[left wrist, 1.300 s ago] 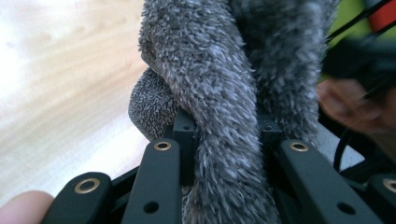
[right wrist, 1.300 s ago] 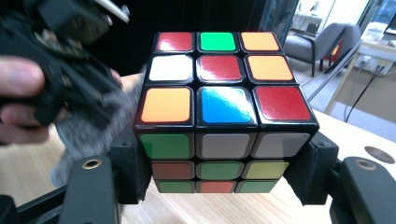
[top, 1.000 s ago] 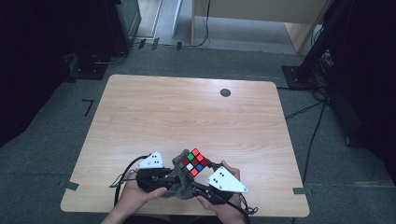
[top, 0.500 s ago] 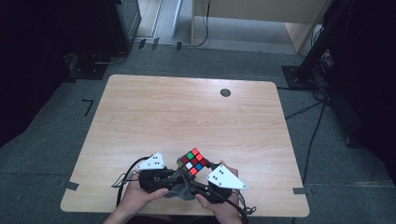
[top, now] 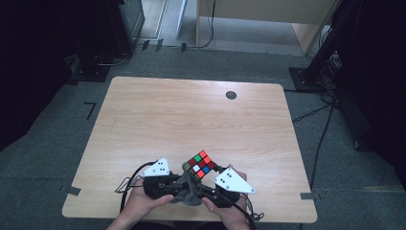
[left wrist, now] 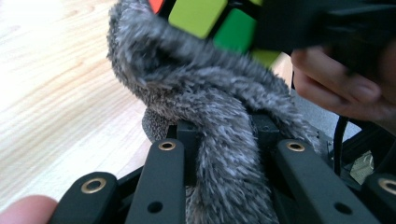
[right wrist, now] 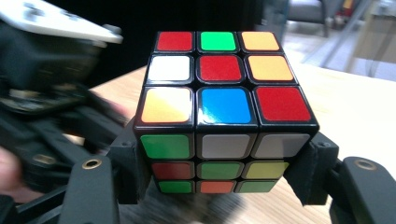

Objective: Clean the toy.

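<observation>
Rubik's cube gripped over the table's near edge, grey cloth pressed beneath it

Rubik's cube (right wrist: 225,116) sits clamped between the two black fingers of the right gripper (right wrist: 224,175), one finger pad against each side face. The right gripper view shows the top face plainly: red, green and orange across the far row, white, red and orange in the middle, orange, blue and red nearest. Below it the front face reads green, white, white, then red, green, yellow-green, then green, orange, green.

From the high view the cube (top: 199,164) appears small, held above the near edge of the wooden table (top: 191,120), between the person's two hands. There the right gripper (top: 210,179) carries its pale three-cornered plate, and the left gripper (top: 177,184) lies just beside it with a like plate. A dark round mark (top: 231,95) lies on the far part of the table, well apart from the cube.

The left gripper view gives what the others barely show: a fuzzy grey cloth (left wrist: 210,116) runs up from between the fingers of the left gripper (left wrist: 224,154), which are closed on it, and folds against the cube's underside (left wrist: 210,18), where green and yellow-green tiles meet the fabric. In the high view this cloth (top: 189,191) is a dark grey bunch between the grippers.
</observation>
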A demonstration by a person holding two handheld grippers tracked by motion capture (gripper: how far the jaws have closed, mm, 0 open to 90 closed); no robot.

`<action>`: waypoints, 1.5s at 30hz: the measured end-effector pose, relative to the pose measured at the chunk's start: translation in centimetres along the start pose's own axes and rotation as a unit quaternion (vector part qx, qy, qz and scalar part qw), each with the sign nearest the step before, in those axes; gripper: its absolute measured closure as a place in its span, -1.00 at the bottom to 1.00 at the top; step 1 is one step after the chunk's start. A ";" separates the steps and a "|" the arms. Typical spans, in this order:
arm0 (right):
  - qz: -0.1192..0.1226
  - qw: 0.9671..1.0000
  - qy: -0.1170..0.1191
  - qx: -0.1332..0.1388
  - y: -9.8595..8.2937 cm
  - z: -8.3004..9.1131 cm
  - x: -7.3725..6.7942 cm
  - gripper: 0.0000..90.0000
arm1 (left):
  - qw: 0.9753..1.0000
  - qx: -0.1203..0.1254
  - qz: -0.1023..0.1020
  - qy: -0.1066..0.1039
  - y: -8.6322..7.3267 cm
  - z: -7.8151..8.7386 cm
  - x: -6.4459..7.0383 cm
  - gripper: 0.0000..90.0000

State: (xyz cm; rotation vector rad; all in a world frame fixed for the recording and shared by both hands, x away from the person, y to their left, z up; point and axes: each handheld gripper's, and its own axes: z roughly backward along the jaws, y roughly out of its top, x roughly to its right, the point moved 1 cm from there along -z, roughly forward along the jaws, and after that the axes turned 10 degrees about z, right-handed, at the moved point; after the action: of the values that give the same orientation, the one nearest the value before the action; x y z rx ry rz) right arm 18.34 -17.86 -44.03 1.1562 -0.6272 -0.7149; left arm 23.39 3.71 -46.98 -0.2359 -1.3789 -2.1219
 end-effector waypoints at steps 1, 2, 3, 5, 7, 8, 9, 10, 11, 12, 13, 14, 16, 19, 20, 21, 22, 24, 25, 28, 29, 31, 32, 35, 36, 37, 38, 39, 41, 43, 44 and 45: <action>-0.007 1.000 -0.008 -0.004 -0.1 0.1 0.5 -0.23 | 1.000 0.003 0.004 0.004 0.1 0.2 -0.2 0.62; -0.016 1.000 -0.016 -0.008 -0.3 0.1 0.9 -0.23 | 1.000 0.006 0.010 0.014 0.1 0.5 -0.5 0.61; -0.023 0.999 -0.024 -0.011 -0.4 0.2 1.4 -0.23 | 0.999 0.009 0.016 0.029 0.2 0.7 -0.8 0.58; -0.030 0.999 -0.036 -0.016 -0.6 0.4 1.9 -0.23 | 0.998 0.016 0.022 0.055 0.2 0.9 -1.2 0.43; -0.025 0.999 -0.042 -0.014 -0.6 0.5 2.1 -0.23 | 0.997 0.017 0.020 0.075 0.2 1.1 -1.5 0.19; -0.019 0.999 -0.045 -0.015 -0.5 0.5 2.1 -0.23 | 0.996 0.018 0.020 0.084 0.3 1.1 -1.5 0.07; -0.013 0.999 -0.048 -0.016 -0.5 0.5 2.0 -0.23 | 0.995 0.020 0.022 0.090 0.4 1.3 -1.5 -0.03; -0.007 0.999 -0.049 -0.016 -0.5 0.5 1.9 -0.23 | 0.995 0.024 0.027 0.093 0.5 1.5 -1.6 -0.11; -0.005 0.999 -0.049 -0.017 -0.5 0.5 1.8 -0.23 | 0.995 0.031 0.033 0.093 0.7 1.8 -1.6 -0.17; -0.003 0.999 -0.050 -0.017 -0.6 0.5 1.8 -0.23 | 0.994 0.039 0.037 0.091 0.9 2.2 -1.6 -0.20; -0.004 0.999 -0.051 -0.017 -0.6 0.5 1.8 -0.23 | 0.994 0.045 0.039 0.092 1.1 2.5 -1.6 -0.25; -0.003 0.999 -0.051 -0.017 -0.6 0.4 1.9 -0.23 | 0.993 0.053 0.041 0.093 1.3 2.8 -1.5 -0.31; -0.004 0.998 -0.052 -0.019 -0.8 0.3 1.8 -0.23 | 0.992 0.068 0.046 0.094 1.7 3.4 -1.2 -0.37; 0.011 0.998 -0.050 -0.027 -0.9 -0.1 1.0 -0.23 | 0.992 0.085 0.048 0.083 2.3 3.8 -0.2 -0.46; 0.019 0.998 -0.047 -0.029 -0.9 -0.3 0.7 -0.23 | 0.992 0.089 0.046 0.080 2.5 3.8 0.2 -0.51; 0.026 0.998 -0.044 -0.030 -1.0 -0.4 0.4 -0.23 | 0.992 0.090 0.044 0.079 2.7 3.8 0.6 -0.56; 0.031 0.998 -0.042 -0.032 -1.0 -0.6 0.1 -0.23 | 0.992 0.092 0.043 0.076 2.8 3.9 0.9 -0.60; 0.043 0.998 -0.039 -0.037 -1.1 -1.0 -0.6 -0.23 | 0.992 0.099 0.043 0.069 3.1 4.0 1.6 -0.62; 0.047 0.997 -0.038 -0.038 -1.1 -1.1 -0.8 -0.23 | 0.992 0.101 0.046 0.065 3.2 4.0 1.8 -0.64; 0.059 0.997 -0.037 -0.042 -1.2 -1.4 -1.4 -0.23 | 0.992 0.097 0.046 0.060 3.4 3.8 2.4 -0.67; 0.060 0.997 -0.037 -0.043 -1.3 -1.5 -1.7 -0.23 | 0.993 0.093 0.045 0.060 3.4 3.6 2.6 -0.68; 0.070 0.996 -0.035 -0.046 -1.3 -1.7 -2.1 -0.23 | 0.994 0.081 0.042 0.063 3.4 3.1 2.9 -0.69; 0.075 0.995 -0.036 -0.047 -1.3 -1.8 -2.4 -0.23 | 0.994 0.075 0.036 0.069 3.3 2.9 3.0 -0.69; 0.087 0.994 -0.035 -0.051 -1.4 -2.0 -3.1 -0.23 | 0.994 0.048 0.034 0.095 3.2 2.0 3.2 -0.69; 0.087 0.994 -0.033 -0.051 -1.4 -2.1 -3.2 -0.23 | 0.994 0.043 0.034 0.099 3.1 1.8 3.3 -0.69; 0.085 0.995 -0.031 -0.051 -1.4 -2.2 -3.3 -0.23 | 0.993 0.036 0.033 0.103 3.1 1.6 3.3 -0.69; 0.085 0.994 -0.032 -0.052 -1.4 -2.2 -3.4 -0.23 | 0.993 0.030 0.032 0.109 3.0 1.4 3.4 -0.69; 0.086 0.994 -0.034 -0.055 -1.4 -2.4 -3.5 -0.23 | 0.993 0.027 0.030 0.114 3.0 1.3 3.5 -0.69; 0.084 0.994 -0.036 -0.061 -1.5 -2.5 -3.7 -0.23 | 0.992 0.018 0.029 0.124 2.9 1.0 3.5 -0.69; 0.085 0.994 -0.037 -0.062 -1.5 -2.5 -3.8 -0.23 | 0.990 0.012 0.027 0.138 2.9 0.8 3.5 -0.69; 0.088 0.994 -0.038 -0.061 -1.4 -2.5 -3.9 -0.23 | 0.990 0.011 0.027 0.140 2.8 0.7 3.5 -0.69; 0.090 0.993 -0.037 -0.060 -1.4 -2.5 -3.9 -0.23 | 0.989 0.010 0.027 0.142 2.8 0.7 3.5 -0.69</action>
State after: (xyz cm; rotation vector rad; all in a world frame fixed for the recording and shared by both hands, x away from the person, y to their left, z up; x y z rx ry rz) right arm 17.55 -13.67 -46.40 0.9525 -0.7315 -0.6355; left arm 22.02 2.19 -42.90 0.0370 -1.2119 -2.0058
